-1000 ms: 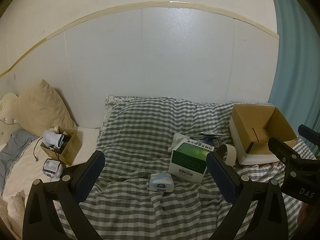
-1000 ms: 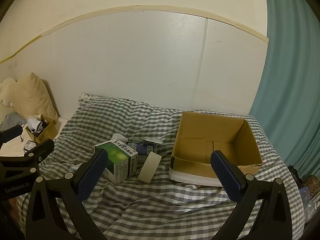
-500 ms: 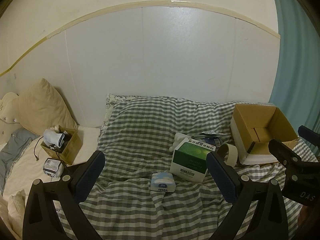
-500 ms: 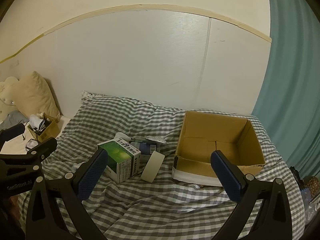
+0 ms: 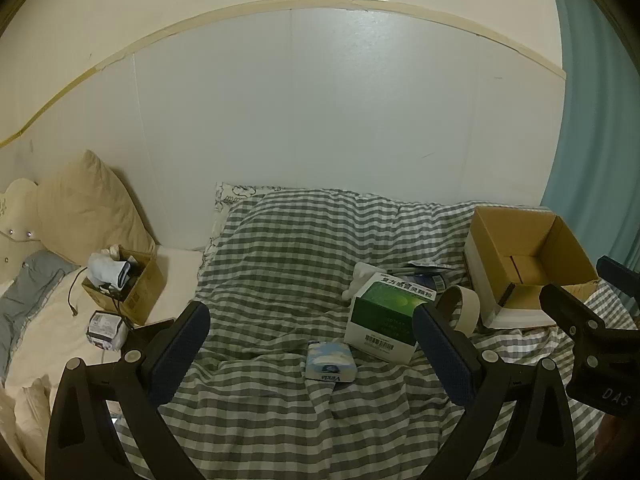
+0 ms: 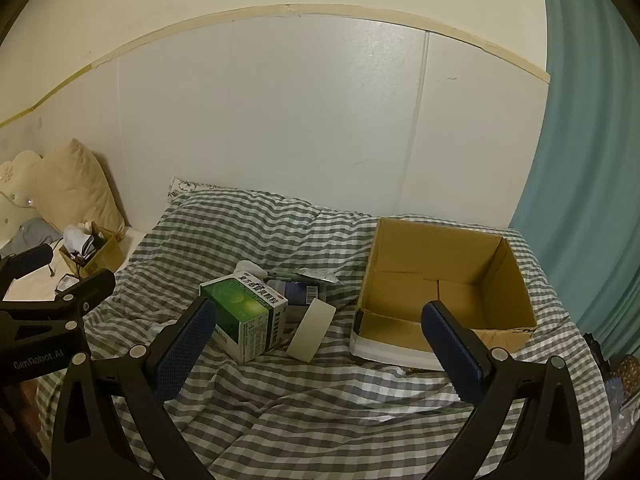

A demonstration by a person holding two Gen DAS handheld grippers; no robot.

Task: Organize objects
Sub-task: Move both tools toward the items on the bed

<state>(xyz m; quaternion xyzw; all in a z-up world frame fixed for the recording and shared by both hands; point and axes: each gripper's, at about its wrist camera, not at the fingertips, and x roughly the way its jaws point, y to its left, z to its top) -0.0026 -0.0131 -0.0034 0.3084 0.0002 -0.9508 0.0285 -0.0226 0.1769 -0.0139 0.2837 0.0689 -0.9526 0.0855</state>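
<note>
On the bed, over a grey-and-white checked duvet point(image 5: 288, 264), both tools hang above the bedding with nothing between their fingers. The left hand-held gripper point(image 5: 310, 350) is spread wide, its 2 blue-padded fingers point(image 5: 180, 344) apart over a small blue-and-white tissue pack point(image 5: 330, 362) that lies near the front of the duvet. The right hand-held gripper point(image 6: 318, 354) is likewise spread wide and holds nothing.

Just beyond the tissue pack stands a green-and-white carton point(image 5: 386, 320), tilted on the rumpled cloth. A roll of pale tape point(image 6: 312, 330) stands on edge, leaning just beside the carton's right side. Behind the carton lie a white bundle point(image 6: 250, 268), a dark blue labelled packet point(image 6: 298, 292) and a silvery wrapper point(image 6: 320, 275), close together.

To the right sits an open brown cardboard box point(image 6: 444, 268), upright, with only its bare bottom flaps showing inside. It rests on a white base point(image 6: 392, 354).

At the far left, off the duvet on a cream sheet, a smaller cardboard box point(image 5: 140, 288) holds white cloth and dark cables, with a small wrapped pack point(image 5: 105, 326) near it. A beige pillow point(image 5: 86, 210) leans against the wall, and a teal curtain point(image 6: 588, 184) hangs on the right.
</note>
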